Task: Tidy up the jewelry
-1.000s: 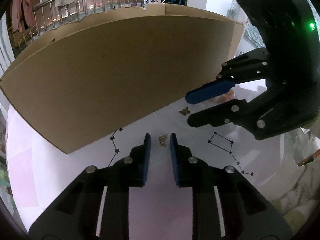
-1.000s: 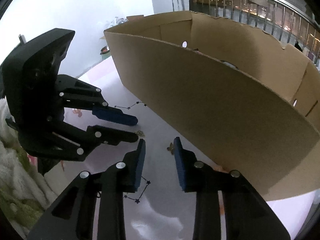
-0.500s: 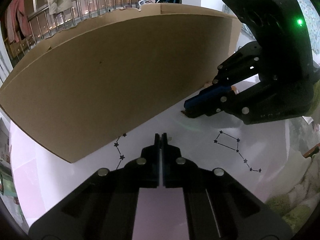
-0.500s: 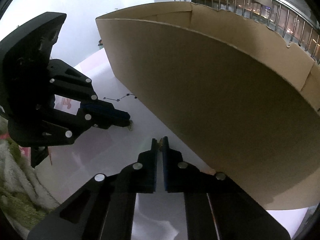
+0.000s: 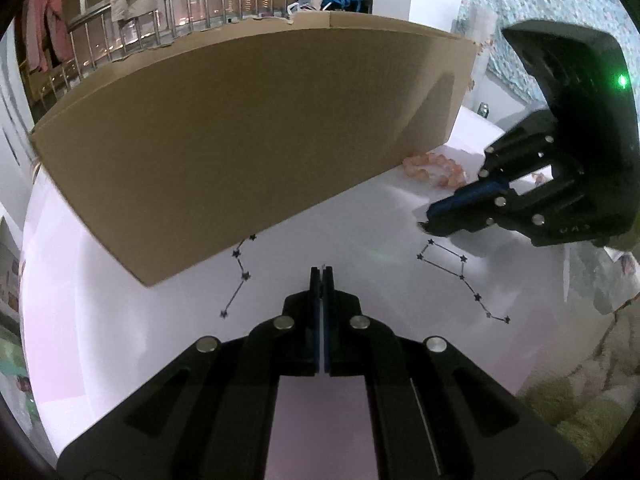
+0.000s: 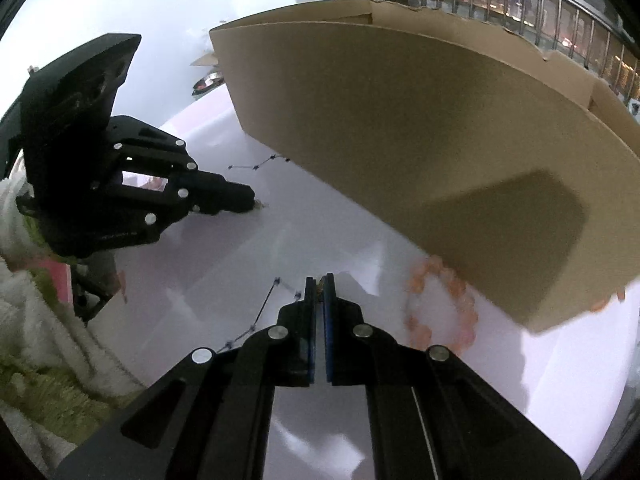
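Grippers both closed. Left gripper (image 5: 321,270): pads together, with a tiny pale scrap at the tips (image 6: 258,203) in the right wrist view, probably a small ornament, too small to name. Right gripper (image 6: 319,280): pads pinched on a small gold-brown trinket (image 6: 319,286). Pink bead bracelet (image 6: 440,304) lies loose on the white constellation-print sheet (image 5: 360,220), lower right, touching the cardboard box (image 6: 420,140). Judgement: early stage; two small pieces picked up, none seen stowed, bracelet untouched.
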{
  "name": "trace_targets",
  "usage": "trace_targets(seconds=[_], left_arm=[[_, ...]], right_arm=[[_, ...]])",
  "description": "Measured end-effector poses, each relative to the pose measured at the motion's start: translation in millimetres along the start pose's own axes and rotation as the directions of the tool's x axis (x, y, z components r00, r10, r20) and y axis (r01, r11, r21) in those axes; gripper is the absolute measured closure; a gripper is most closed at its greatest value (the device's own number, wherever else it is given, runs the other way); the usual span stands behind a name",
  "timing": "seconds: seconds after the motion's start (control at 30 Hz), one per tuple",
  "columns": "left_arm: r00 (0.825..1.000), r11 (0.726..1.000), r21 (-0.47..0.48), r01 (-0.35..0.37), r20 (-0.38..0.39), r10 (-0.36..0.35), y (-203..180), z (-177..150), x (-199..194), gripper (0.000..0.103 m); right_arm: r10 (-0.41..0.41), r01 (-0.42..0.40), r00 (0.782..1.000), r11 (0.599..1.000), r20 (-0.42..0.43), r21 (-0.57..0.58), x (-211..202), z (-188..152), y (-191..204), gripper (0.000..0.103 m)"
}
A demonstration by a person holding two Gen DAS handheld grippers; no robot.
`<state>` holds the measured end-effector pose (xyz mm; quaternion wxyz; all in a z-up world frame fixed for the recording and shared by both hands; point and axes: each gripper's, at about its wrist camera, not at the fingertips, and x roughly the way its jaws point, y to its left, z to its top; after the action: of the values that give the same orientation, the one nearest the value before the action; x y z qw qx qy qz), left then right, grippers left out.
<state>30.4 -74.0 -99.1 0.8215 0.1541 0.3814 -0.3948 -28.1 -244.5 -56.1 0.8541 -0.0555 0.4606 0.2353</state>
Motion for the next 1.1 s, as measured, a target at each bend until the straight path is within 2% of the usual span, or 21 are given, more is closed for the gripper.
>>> trace_targets(seconds=[0.2,0.57,0.7,0.9,1.1], left_arm=[[1.0,0.999,-0.042,0.002,0.03,-0.001,5,-5,-15,0.103],[0.993,0.994,-0.104,0.02,0.116,-0.008,22,-2,-35,0.103],[0.992,0.993,-0.115,0.017,0.123,-0.003,26,-1,-38,0.103],[0.995,0.99,-0.137,0.026,0.099,-0.013,26,-7,-30,0.103],[0.996,0.989,-0.144,0.038,0.085,-0.026,19,-8,-22,0.103]], right_arm=[[0.005,-0.007,0.998,0.999,0.058,0.038,-15,-2,0,0.099],[0.016,-0.023,0.997,0.995,0.071,0.1,-18,1,-11,0.097],[0.005,-0.013,0.997,0.994,0.072,0.112,-20,-4,-11,0.084],[-0.002,-0.002,0.998,0.997,0.056,0.08,-12,-2,-7,0.083],[-0.058,0.059,0.998,0.998,0.022,-0.034,3,6,5,0.083]])
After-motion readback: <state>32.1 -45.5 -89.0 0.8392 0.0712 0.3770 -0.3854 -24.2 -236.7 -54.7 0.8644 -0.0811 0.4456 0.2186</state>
